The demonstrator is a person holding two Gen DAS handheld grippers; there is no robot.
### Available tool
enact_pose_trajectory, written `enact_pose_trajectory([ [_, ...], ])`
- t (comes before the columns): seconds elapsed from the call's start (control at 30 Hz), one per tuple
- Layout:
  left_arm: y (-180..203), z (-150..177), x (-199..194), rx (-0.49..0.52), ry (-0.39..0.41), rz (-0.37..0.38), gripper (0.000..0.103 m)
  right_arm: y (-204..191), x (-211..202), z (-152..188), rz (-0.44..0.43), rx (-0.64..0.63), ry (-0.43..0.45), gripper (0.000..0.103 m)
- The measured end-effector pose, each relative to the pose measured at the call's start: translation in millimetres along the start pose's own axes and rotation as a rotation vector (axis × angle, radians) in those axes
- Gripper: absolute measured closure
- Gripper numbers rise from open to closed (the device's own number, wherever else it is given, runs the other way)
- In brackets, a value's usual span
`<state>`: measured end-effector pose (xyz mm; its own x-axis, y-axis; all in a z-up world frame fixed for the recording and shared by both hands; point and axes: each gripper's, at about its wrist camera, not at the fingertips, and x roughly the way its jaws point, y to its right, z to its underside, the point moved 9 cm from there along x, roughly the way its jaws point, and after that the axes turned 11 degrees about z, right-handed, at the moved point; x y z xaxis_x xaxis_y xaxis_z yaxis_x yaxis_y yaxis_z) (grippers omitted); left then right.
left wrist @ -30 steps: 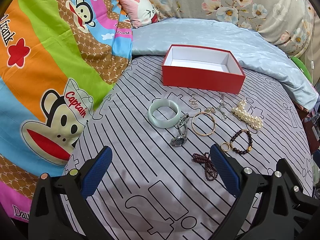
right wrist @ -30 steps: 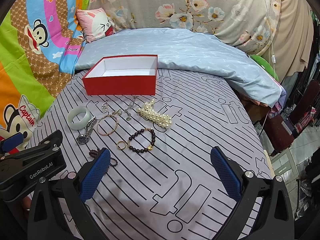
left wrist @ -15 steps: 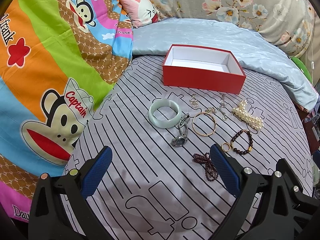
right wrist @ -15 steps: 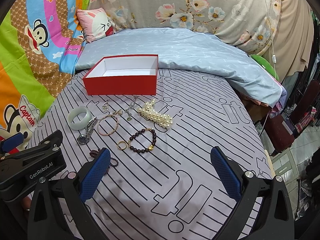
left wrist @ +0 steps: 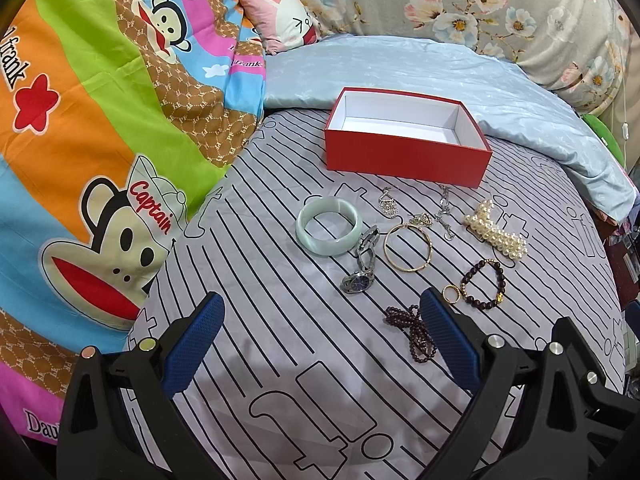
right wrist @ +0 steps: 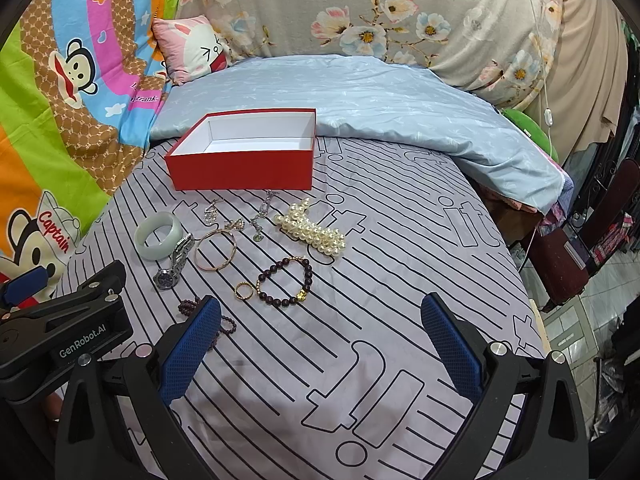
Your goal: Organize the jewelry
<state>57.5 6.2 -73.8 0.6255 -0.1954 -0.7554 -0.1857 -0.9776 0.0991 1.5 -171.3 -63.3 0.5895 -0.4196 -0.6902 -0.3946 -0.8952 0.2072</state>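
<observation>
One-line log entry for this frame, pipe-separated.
stage: not started | left gripper: open, holding nothing | right gripper: open, holding nothing | red box: nothing inside | jade bangle, watch, pearls: on bedsheet

Striped bed sheet [right wrist: 400, 280], floral headboard cover [right wrist: 400, 20], tiled floor [right wrist: 580, 328].

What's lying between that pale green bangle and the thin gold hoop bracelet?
A silver metal wristwatch lies between the pale green jade-like bangle and the thin gold hoop bracelet, its band touching the bangle. Both wrist views show it.
</observation>
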Motion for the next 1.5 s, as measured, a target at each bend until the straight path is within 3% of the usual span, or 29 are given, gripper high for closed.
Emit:
enact_pose_trajectory([
  [0.97, 0.5, 3.2, 9.6, 0.001, -0.017, 0.01, 0.007, -2.1, 6.0, -0.7, -0.015, 0.0, -0.002, 0.005],
  [1.27, -32.9, -6.1, 34.5, -0.096, -0.021, -0.024, 0.007, 16.8, 48.2, -14.0, -0.023, 0.027, -0.017, 0.005],
  [1.5, -44.8, -15.8, 68.7, -0.1, -0.057, -0.051, 0.007, 3.1, 87.8, -28.8, -0.046, -0.036, -0.034, 0.013],
])
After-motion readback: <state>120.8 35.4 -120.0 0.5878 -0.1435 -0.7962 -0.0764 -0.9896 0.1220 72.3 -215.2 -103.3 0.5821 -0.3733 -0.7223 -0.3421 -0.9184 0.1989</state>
